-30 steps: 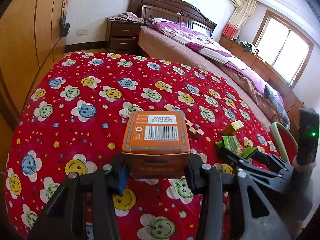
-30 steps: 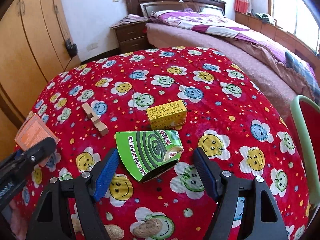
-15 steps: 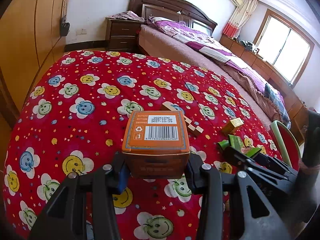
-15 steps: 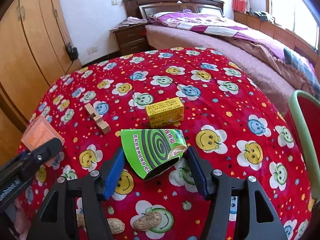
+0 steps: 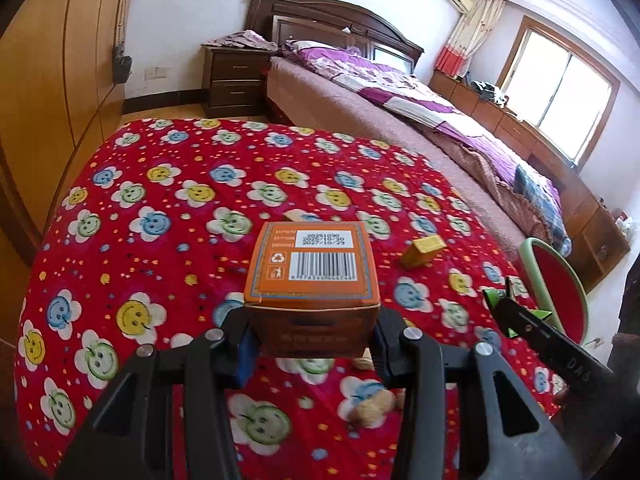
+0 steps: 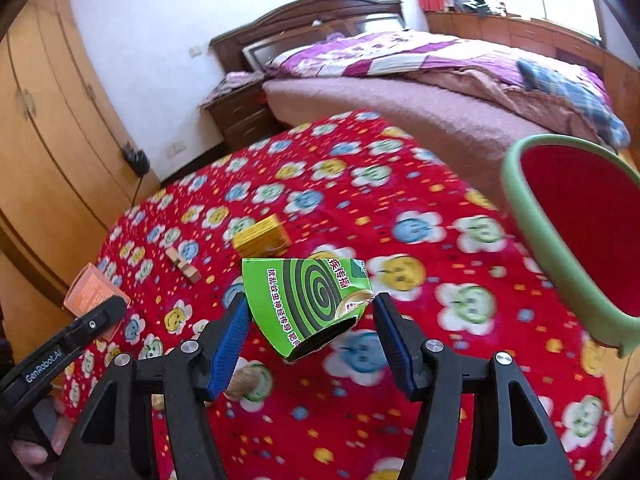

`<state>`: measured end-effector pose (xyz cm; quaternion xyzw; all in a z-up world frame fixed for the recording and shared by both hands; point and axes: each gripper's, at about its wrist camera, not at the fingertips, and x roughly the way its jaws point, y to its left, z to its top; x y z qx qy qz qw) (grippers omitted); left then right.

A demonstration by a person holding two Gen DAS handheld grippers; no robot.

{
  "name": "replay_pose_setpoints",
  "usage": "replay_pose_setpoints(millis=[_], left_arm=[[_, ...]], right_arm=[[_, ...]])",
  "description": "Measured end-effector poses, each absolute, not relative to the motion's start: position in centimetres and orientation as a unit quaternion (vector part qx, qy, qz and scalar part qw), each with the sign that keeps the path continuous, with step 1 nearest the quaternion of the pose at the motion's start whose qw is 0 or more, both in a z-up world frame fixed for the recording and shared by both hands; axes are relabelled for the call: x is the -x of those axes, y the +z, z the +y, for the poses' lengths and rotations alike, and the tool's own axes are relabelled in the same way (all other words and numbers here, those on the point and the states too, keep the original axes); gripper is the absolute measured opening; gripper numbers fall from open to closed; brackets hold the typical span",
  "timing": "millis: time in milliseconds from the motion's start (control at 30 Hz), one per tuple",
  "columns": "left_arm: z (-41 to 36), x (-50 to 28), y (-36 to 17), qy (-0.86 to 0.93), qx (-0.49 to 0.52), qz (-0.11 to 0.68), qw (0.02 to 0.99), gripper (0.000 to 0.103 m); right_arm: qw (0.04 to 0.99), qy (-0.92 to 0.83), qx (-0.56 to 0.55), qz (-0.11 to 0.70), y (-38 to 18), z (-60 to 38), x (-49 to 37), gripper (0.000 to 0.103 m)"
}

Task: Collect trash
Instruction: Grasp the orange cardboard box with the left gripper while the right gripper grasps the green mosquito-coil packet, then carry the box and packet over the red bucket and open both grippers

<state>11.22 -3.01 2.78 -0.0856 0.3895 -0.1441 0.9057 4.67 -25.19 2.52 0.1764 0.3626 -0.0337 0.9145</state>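
My left gripper [image 5: 312,340] is shut on an orange carton [image 5: 314,276] with a barcode on top, held above the red smiley-flower cloth [image 5: 160,240]. My right gripper [image 6: 310,332] is shut on a crushed green mosquito-coil box [image 6: 310,300] and holds it lifted off the cloth. A yellow box [image 6: 262,236] lies on the cloth behind it, also in the left wrist view [image 5: 424,252]. A green-rimmed red bin [image 6: 572,240] stands at the right, close to the green box. Peanuts [image 5: 372,408] lie on the cloth below the grippers.
A wooden block piece [image 6: 184,268] lies left of the yellow box. A bed [image 5: 400,112] with purple bedding and a dark nightstand [image 5: 234,80] stand behind the table. Wooden wardrobes [image 5: 52,72] line the left wall.
My right gripper closed on the green box, lifted it and swung right toward the bin. My left gripper, still holding the orange carton, rose and turned slightly right.
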Motion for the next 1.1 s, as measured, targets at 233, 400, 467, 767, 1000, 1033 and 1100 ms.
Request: replay_pose_setpoints(millis=[233,400,467,767,1000,1033,1100], left_arm=[[-5.3,-9.9,4.5,-0.172,0.087,0.388,0.901,0.046],[-7.1,-9.2,5.6,-0.196,0.087,0.388,0.896,0.046],[-7.9,-9.0,6.0,-0.204,0.085,0.388,0.895,0.046],[-11.8,-8.8,6.9,-0.239,0.069,0.392,0.886,0.046],[-15.5,-8.5,7.2,-0.265,0.046,0.394,0.879,0.046],[-16.0,-8.5,7.2,-0.268,0.041,0.394,0.878,0.046],[-17.3,-8.5,7.3,-0.277,0.03,0.393,0.876,0.046]], right_arm=[[0.917,-0.052,-0.209,0.336,4.1,-28.8,-1.6,0.064],[0.918,-0.064,-0.224,0.321,4.9,-31.0,0.1,0.064],[0.918,-0.068,-0.228,0.316,5.2,-31.8,0.7,0.064],[0.921,-0.092,-0.249,0.284,6.3,-35.9,2.9,0.064],[0.921,-0.121,-0.256,0.269,6.4,-39.4,4.2,0.064],[0.92,-0.126,-0.257,0.267,6.3,-39.8,4.3,0.064],[0.919,-0.137,-0.262,0.261,6.2,-40.9,4.7,0.064]])
